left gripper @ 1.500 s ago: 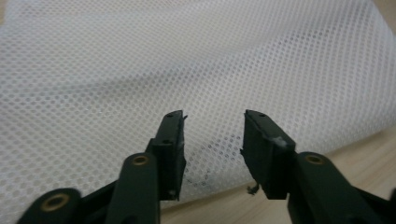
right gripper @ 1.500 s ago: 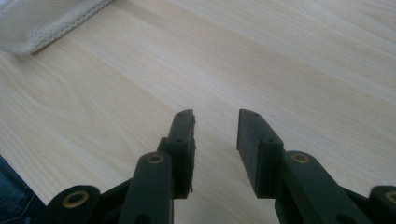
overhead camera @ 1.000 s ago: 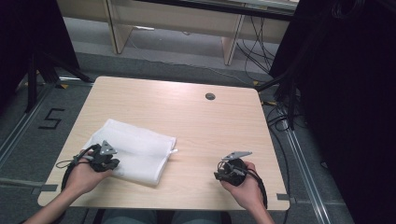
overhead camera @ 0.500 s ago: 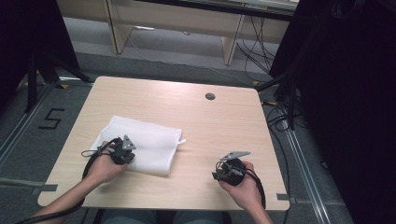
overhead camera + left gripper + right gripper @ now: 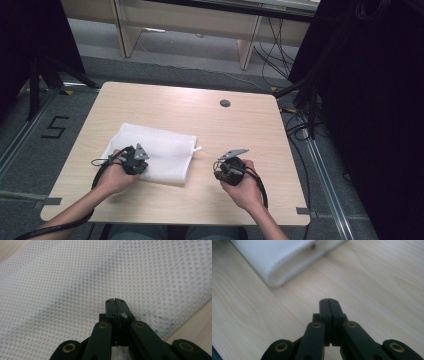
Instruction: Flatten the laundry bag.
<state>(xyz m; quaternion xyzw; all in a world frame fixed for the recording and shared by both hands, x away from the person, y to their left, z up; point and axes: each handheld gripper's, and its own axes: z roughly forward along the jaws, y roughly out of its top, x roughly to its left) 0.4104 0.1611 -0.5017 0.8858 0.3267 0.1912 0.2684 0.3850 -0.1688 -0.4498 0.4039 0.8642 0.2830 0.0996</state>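
Note:
A folded white mesh cloth (image 5: pixel 157 149) lies on the left half of the wooden table (image 5: pixel 250 125). My left gripper (image 5: pixel 142 163) rests over the cloth's front part, jaws shut, with nothing visibly held. In the left gripper view the closed tips (image 5: pixel 116 300) sit just above the mesh cloth (image 5: pixel 62 282). My right gripper (image 5: pixel 218 170) hovers over bare wood to the right of the cloth; its jaws have just been closing and now stand shut with nothing between them. The right gripper view has the shut tips (image 5: pixel 328 300) over wood and the cloth's (image 5: pixel 279 257) rolled edge farther off.
A round dark cable hole (image 5: pixel 225 103) sits in the far right part of the table. Bare wood stretches behind and to the right of the cloth. Black stands and cables (image 5: pixel 305 115) crowd the floor beside the table's right edge.
My left hand slid right, from the cloth's front left corner onto the cloth. My right hand shifted left toward the cloth over the last half second.

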